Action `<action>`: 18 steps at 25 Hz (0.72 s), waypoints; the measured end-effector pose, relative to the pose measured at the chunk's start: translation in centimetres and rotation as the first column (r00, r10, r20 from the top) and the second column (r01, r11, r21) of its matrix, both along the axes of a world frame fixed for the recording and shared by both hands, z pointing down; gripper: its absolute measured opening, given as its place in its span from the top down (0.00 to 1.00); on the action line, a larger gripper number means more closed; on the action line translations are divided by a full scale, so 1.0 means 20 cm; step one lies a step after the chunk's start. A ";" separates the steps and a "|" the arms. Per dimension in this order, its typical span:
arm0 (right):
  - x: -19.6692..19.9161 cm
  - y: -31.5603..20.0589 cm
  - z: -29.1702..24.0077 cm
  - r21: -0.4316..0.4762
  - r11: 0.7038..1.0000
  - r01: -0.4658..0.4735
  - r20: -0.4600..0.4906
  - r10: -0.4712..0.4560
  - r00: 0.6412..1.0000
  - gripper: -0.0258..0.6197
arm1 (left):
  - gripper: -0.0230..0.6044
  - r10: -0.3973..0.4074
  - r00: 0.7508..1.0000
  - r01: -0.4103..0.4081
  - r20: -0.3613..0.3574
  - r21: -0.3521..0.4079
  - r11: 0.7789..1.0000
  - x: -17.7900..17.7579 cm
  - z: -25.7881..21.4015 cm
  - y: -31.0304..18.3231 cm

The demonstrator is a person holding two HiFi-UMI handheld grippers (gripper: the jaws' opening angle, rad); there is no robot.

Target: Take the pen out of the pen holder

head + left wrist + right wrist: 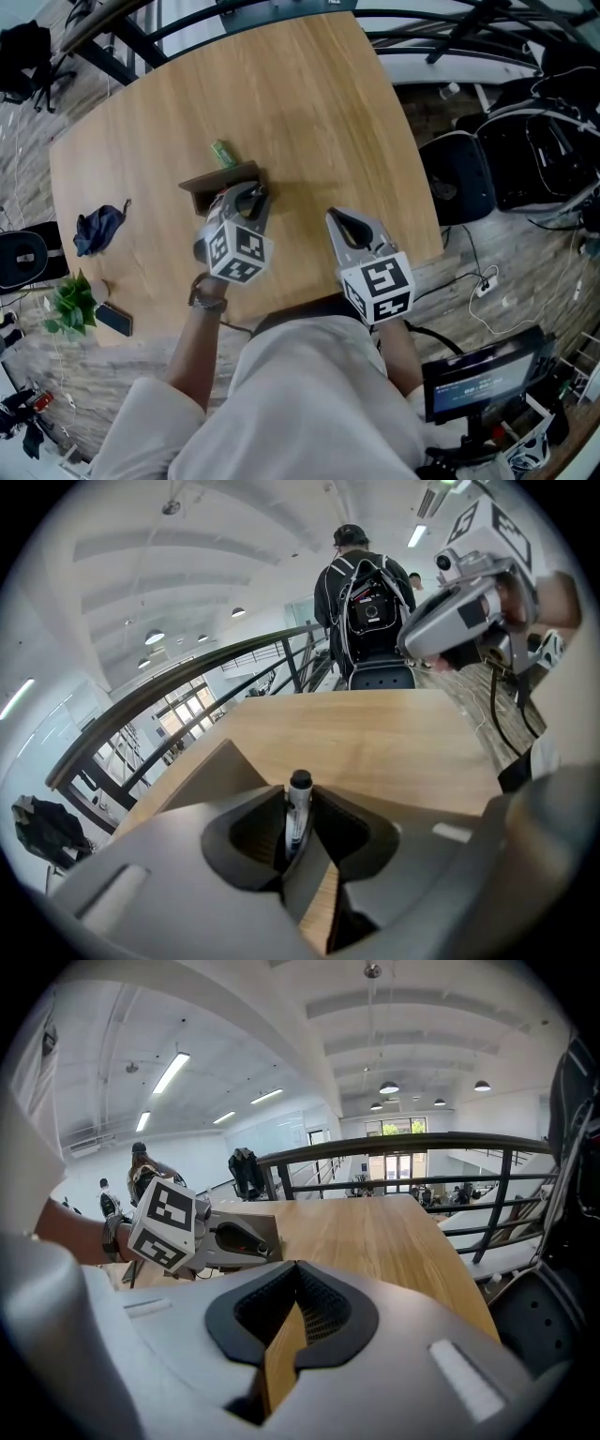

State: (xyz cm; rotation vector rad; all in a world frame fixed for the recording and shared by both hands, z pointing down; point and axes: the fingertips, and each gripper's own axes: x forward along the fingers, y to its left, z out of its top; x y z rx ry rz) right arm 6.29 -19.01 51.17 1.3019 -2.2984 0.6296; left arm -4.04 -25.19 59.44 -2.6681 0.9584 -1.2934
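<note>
Left jaws: my left gripper (246,199) (300,801) is clenched on the pen (296,822), pinching it just below its black cap.
Pen: it stands upright between the pads, and only the cap pokes out above them.
Reason for hold: I judge that a grip along the shaft, near the top, lets the pen slide straight out without tipping anything.
Holder (217,181) (255,1230): a dark brown block on the tabletop (309,112), right against my left jaws.
Holder contents: my gripper covers its opening, so I cannot tell whether the pen's lower end is inside or already free.
Green thing (223,153): it lies at the holder's far edge. I cannot tell whether it sits in the holder or behind it.
Right jaws: my right gripper (342,223) (295,1288) is pressed closed on nothing, and only a sliver of tabletop shows through.
Right placement: it waits apart from the holder, nearer the tabletop's right edge. I judge it is parked clear of the lift.
</note>
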 end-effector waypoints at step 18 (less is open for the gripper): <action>0.03 0.02 -0.03 0.013 1.000 -0.015 -0.005 0.015 1.000 0.96 | 0.85 -0.026 1.000 0.026 0.010 0.035 0.999 0.00 -0.02 -0.02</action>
